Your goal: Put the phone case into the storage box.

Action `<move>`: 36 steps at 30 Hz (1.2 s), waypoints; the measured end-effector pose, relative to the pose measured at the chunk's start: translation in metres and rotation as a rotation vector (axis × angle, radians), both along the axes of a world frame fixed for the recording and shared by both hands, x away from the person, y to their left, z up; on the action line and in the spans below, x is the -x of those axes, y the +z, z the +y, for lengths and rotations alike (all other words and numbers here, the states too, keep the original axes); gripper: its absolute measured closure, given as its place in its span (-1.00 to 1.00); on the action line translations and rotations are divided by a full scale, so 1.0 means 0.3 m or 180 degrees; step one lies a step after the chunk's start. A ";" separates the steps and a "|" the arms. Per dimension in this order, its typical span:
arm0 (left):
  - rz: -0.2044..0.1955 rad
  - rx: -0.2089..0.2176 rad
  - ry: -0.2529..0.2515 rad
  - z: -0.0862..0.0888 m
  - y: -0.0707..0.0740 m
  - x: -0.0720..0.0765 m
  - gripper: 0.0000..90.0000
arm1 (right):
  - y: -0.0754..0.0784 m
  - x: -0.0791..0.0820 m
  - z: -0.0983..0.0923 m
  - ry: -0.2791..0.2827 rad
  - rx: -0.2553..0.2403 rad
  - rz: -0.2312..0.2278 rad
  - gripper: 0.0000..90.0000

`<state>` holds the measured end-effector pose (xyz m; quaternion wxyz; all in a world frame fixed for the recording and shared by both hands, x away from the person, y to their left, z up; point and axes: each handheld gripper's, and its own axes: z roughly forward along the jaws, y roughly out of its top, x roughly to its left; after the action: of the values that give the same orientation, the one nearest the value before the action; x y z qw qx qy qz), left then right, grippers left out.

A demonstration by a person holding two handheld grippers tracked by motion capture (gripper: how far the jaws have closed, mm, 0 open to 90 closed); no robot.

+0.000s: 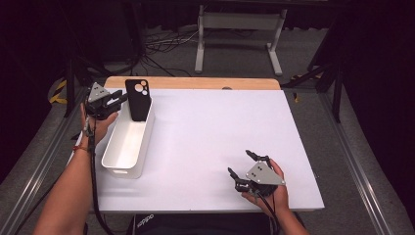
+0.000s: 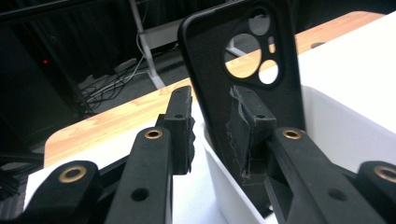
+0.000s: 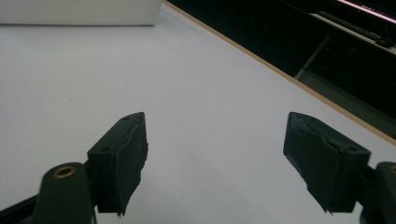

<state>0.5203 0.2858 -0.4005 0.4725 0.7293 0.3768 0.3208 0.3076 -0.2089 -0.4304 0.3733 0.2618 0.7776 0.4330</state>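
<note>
Black phone case with round camera cutouts, upright in white bin, between left gripper's parted pads.

Can't really tell if the left gripper pads are touching the phone case or just sitting beside it; the near pad covers the case's lower part, and where it meets the white bin is hidden behind the jaws. The case's top corner runs off the frame. From the right gripper, the bin is just a sliver cut off up top. The person's forearms get chopped at the bottom edge in the high view.
</note>
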 end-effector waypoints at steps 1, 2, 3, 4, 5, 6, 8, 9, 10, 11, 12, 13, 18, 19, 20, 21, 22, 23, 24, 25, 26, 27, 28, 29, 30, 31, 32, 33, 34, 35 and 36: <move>0.0009 -0.0006 -0.0011 0.001 0.002 0.006 0.56 | 0.000 -0.001 0.000 0.0008 -0.0003 -0.0001 -0.50; -0.0008 -0.0023 -0.0008 0.001 0.005 0.010 0.55 | 0.001 -0.002 0.001 0.0017 -0.0003 -0.0004 -0.50; 0.0005 -0.0045 -0.0005 0.001 0.007 0.016 0.55 | 0.001 -0.003 0.001 0.0024 -0.0002 -0.0006 -0.50; -0.0008 -0.0051 0.0000 0.000 0.008 0.020 0.55 | 0.002 -0.004 0.000 0.0030 -0.0005 -0.0006 -0.50; -0.0004 -0.0068 -0.0007 0.001 0.010 0.023 0.55 | 0.002 -0.004 0.000 0.0035 -0.0015 -0.0005 -0.50; 0.0016 -0.0061 -0.0014 0.000 0.009 0.027 0.55 | 0.004 -0.006 -0.002 0.0041 -0.0019 -0.0013 -0.50; -0.0001 -0.0091 0.0000 -0.001 0.008 0.031 0.55 | 0.005 -0.007 -0.004 0.0044 -0.0039 -0.0013 -0.50; 0.0020 -0.0065 -0.0007 -0.003 0.007 0.034 0.55 | 0.006 -0.007 -0.004 0.0048 -0.0056 -0.0009 -0.50; 0.0020 -0.0068 -0.0009 -0.003 0.007 0.035 0.54 | 0.007 -0.008 -0.005 0.0051 -0.0062 -0.0008 -0.50; 0.0011 -0.0082 0.0003 -0.002 0.008 0.037 0.54 | 0.007 -0.008 -0.005 0.0053 -0.0067 -0.0007 -0.50; 0.0017 -0.0055 0.0004 -0.004 0.010 0.040 0.53 | 0.008 -0.008 -0.005 0.0062 -0.0064 -0.0010 -0.50; 0.0011 -0.0061 0.0009 -0.003 0.012 0.043 0.52 | 0.009 -0.008 -0.004 0.0073 -0.0065 -0.0019 -0.50; -0.0010 -0.0075 -0.0023 -0.007 0.024 0.073 0.47 | 0.012 -0.016 0.001 0.0114 -0.0111 -0.0004 -0.50; -0.0010 -0.0075 -0.0023 -0.007 0.024 0.073 0.46 | 0.012 -0.016 0.001 0.0114 -0.0111 -0.0004 -0.50; 0.0007 -0.0089 -0.0043 -0.005 0.031 0.083 0.46 | 0.013 -0.017 0.001 0.0121 -0.0113 0.0001 -0.50; -0.0004 -0.0057 -0.0048 -0.001 0.037 0.092 0.43 | 0.012 -0.016 0.003 0.0125 -0.0115 0.0002 -0.50; -0.0008 -0.0025 -0.0058 0.002 0.042 0.100 0.43 | 0.011 -0.016 0.002 0.0118 -0.0104 0.0007 -0.50; -0.0024 -0.0008 -0.0061 0.007 0.051 0.110 0.42 | 0.011 -0.015 0.003 0.0112 -0.0102 0.0014 -0.50; -0.0036 0.0024 -0.0058 0.011 0.058 0.119 0.41 | 0.012 -0.015 0.002 0.0112 -0.0120 0.0015 -0.50; -0.0044 0.0072 -0.0062 0.014 0.062 0.126 0.41 | 0.014 -0.014 0.000 0.0120 -0.0131 0.0012 -0.50; -0.0044 0.0072 -0.0062 0.014 0.062 0.126 0.40 | 0.015 -0.012 0.000 0.0117 -0.0142 0.0007 -0.50; -0.0041 0.0103 -0.0075 0.015 0.065 0.133 0.40 | 0.015 -0.012 0.000 0.0117 -0.0142 0.0007 -0.50; -0.0067 0.0096 -0.0062 0.014 0.068 0.141 0.38 | 0.017 -0.011 -0.002 0.0121 -0.0140 0.0000 -0.50; -0.0068 0.0093 -0.0071 0.014 0.070 0.146 0.37 | 0.018 -0.010 -0.004 0.0121 -0.0147 -0.0001 -0.50; -0.0087 0.0082 -0.0076 0.012 0.072 0.154 0.37 | 0.019 -0.010 -0.005 0.0118 -0.0153 -0.0002 -0.50; -0.0088 0.0077 -0.0077 0.009 0.072 0.159 0.35 | 0.021 -0.008 -0.009 0.0103 -0.0164 -0.0030 -0.50; -0.0103 0.0065 -0.0090 0.004 0.073 0.165 0.34 | 0.022 -0.007 -0.012 0.0098 -0.0187 -0.0038 -0.50; -0.0100 0.0053 -0.0113 0.002 0.072 0.170 0.31 | 0.024 -0.007 -0.016 0.0096 -0.0213 -0.0039 -0.50; -0.0096 0.0063 -0.0134 -0.001 0.071 0.174 0.29 | 0.025 -0.008 -0.018 0.0089 -0.0228 -0.0042 -0.50; -0.0102 0.0079 -0.0144 -0.004 0.068 0.177 0.28 | 0.026 -0.008 -0.019 0.0079 -0.0243 -0.0037 -0.50; -0.0103 0.0070 -0.0165 -0.008 0.066 0.181 0.27 | 0.026 -0.009 -0.021 0.0081 -0.0245 -0.0033 -0.50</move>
<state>0.4659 0.2834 -0.3807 0.4947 0.7283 0.3535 0.3160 0.3102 -0.2151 -0.4224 0.3615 0.2638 0.7617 0.4686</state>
